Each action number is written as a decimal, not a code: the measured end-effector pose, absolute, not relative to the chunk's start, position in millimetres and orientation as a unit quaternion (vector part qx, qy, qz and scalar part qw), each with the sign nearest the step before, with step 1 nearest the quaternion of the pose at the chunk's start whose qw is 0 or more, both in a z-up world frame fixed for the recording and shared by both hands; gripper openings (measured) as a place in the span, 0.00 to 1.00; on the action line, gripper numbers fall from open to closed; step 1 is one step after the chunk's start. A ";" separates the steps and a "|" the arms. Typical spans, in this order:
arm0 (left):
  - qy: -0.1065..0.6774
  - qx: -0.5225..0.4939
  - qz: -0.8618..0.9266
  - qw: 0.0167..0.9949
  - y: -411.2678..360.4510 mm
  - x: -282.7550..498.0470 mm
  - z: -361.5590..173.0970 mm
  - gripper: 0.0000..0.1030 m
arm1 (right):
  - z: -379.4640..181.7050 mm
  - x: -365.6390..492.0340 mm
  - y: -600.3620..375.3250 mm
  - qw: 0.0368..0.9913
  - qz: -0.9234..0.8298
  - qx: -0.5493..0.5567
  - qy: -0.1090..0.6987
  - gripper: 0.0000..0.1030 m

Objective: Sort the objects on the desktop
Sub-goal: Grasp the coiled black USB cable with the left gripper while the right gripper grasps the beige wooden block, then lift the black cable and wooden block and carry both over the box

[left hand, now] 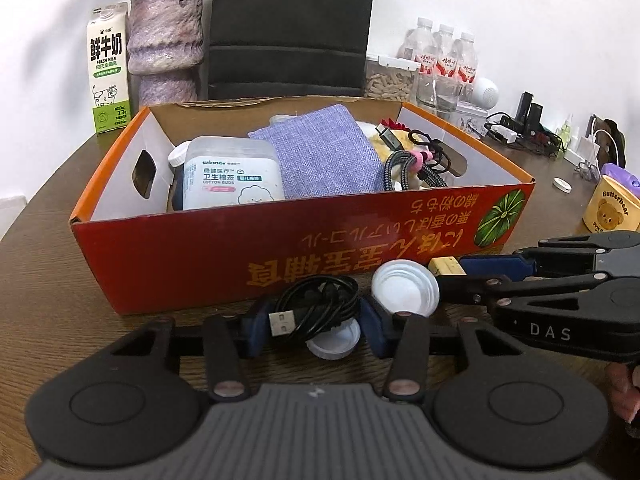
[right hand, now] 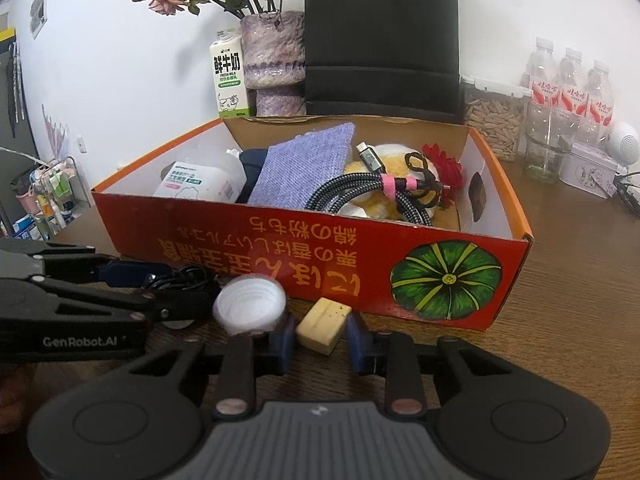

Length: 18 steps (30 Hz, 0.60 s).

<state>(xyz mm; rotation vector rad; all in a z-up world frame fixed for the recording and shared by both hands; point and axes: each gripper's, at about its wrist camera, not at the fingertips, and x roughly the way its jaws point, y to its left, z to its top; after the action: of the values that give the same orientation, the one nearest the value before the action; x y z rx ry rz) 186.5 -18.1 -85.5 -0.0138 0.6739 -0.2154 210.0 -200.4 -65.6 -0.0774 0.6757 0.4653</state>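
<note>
My left gripper (left hand: 316, 330) is shut on a coiled black USB cable (left hand: 320, 306), its blue pads against both sides of the coil. A small white cap (left hand: 334, 344) lies under the coil. A larger white lid (left hand: 404, 290) stands just to its right. My right gripper (right hand: 322, 344) is shut on a small yellow block (right hand: 324, 326), and its tips and the block (left hand: 444, 267) also show in the left wrist view. Both grippers sit low on the wooden table (left hand: 60, 280) in front of the red cardboard box (left hand: 180, 256), which holds a cotton-bud tub (left hand: 232, 176), a purple cloth (left hand: 324, 152) and a braided cable (right hand: 360, 192).
Behind the box stand a milk carton (left hand: 108, 68), a stone-look vase (left hand: 166, 44) and a black chair back (left hand: 292, 28). Water bottles (right hand: 568, 80), a jar (right hand: 496, 120) and a glass (right hand: 548, 148) are at the back right. A Butterbear cup (left hand: 612, 208) and chargers (left hand: 520, 128) sit to the right.
</note>
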 end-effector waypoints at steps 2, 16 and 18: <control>0.328 -0.006 -0.104 0.939 -18.2 185.5 -85.0 0.47 | -65.2 209.3 -200.3 0.917 0.226 -0.038 0.327 0.26; 0.306 0.002 -0.098 0.947 -21.4 169.3 -78.9 0.47 | -54.5 195.3 -206.3 0.925 0.224 -0.036 0.306 0.26; 0.303 0.001 -0.096 0.948 -21.6 165.2 -77.0 0.47 | -52.0 192.0 -207.3 0.926 0.224 -0.035 0.301 0.26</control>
<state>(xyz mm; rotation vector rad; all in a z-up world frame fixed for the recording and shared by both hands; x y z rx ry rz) 165.2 -21.6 -77.0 0.0017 0.6159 -0.1949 192.0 -207.3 -52.0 -0.0724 0.6180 0.4603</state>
